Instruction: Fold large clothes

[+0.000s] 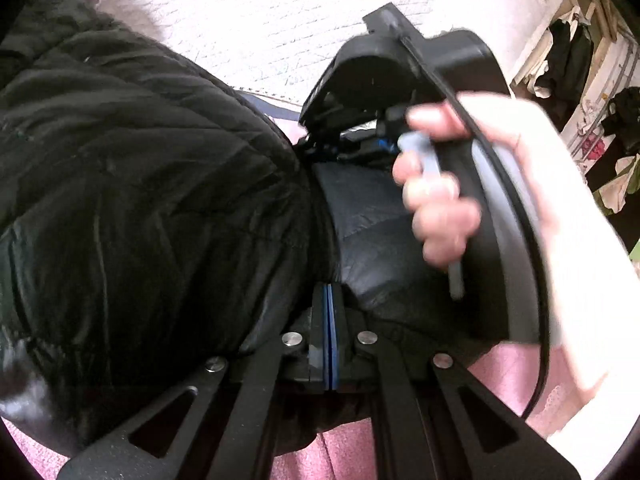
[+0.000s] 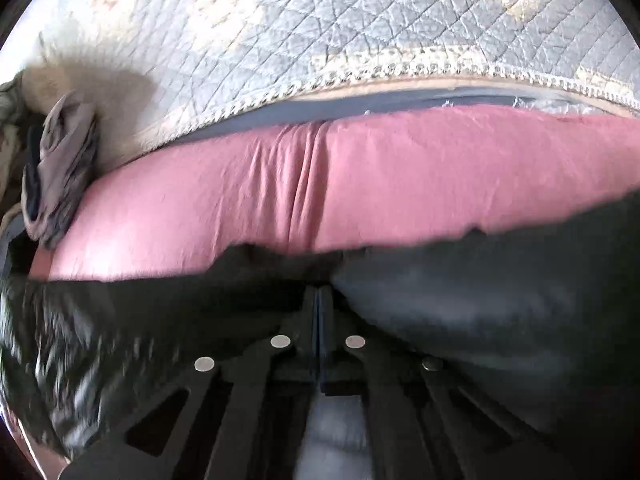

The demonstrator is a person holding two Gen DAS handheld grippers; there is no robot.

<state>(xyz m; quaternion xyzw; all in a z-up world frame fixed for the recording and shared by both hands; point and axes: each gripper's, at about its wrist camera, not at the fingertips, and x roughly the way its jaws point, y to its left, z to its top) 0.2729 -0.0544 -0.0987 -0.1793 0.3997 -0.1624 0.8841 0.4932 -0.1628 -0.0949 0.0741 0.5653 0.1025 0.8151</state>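
A black quilted puffer jacket (image 1: pixel 140 180) lies bunched on a pink sheet (image 2: pixel 360 184) and fills the left half of the left wrist view. My left gripper (image 1: pixel 330 292) is shut, its blue pads pressed together with the tips buried in the jacket's fabric. A hand (image 1: pixel 440 208) holds the right gripper's black body just beyond it, over the same jacket. In the right wrist view the jacket (image 2: pixel 480 320) crosses the bottom of the picture. My right gripper (image 2: pixel 318 294) is shut at the jacket's upper edge, its tips sunk in the dark cloth.
A pale quilted bedspread (image 2: pixel 320 20) with a crocheted border lies beyond the pink sheet. A crumpled grey garment (image 2: pixel 60 160) sits at the left edge of the bed. Clothes (image 1: pixel 568 56) hang on a rack at the far right of the room.
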